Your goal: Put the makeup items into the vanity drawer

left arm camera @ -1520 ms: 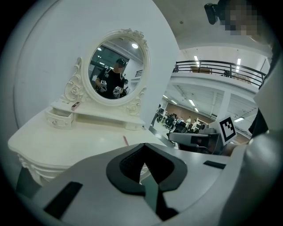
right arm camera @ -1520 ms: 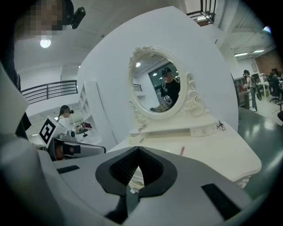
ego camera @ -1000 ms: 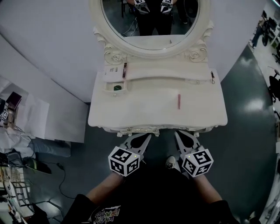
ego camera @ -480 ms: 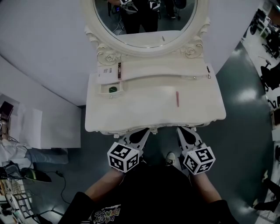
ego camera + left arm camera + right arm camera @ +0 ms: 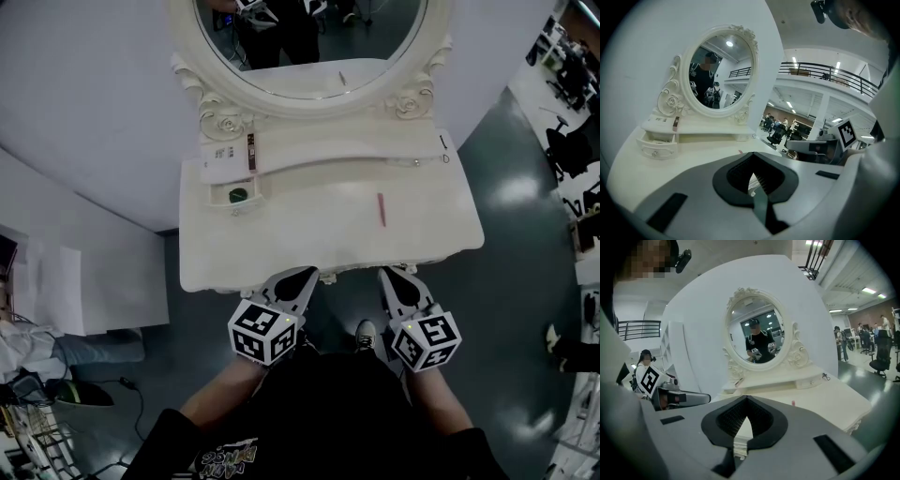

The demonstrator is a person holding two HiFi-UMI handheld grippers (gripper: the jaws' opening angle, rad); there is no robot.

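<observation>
Slim pink stick (image 5: 381, 208) — on glossy white vanity top (image 5: 281, 239)

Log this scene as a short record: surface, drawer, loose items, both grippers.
surface: white vanity table with oval mirror
drawer: small left drawer, open, green item inside
loose items: pink stick on the tabletop; dark slim item on the left shelf
left hand-held gripper: shut, empty, at front edge
right hand-held gripper: shut, empty, at front edge

White vanity table (image 5: 281, 234) | top, right of centre: pink stick (image 5: 381, 208) | raised back shelf (image 5: 337, 150), left end: white card (image 5: 220, 159), dark tube (image 5: 250, 153) | below: open drawer (image 5: 221, 194), green round item (image 5: 238, 195)
</observation>
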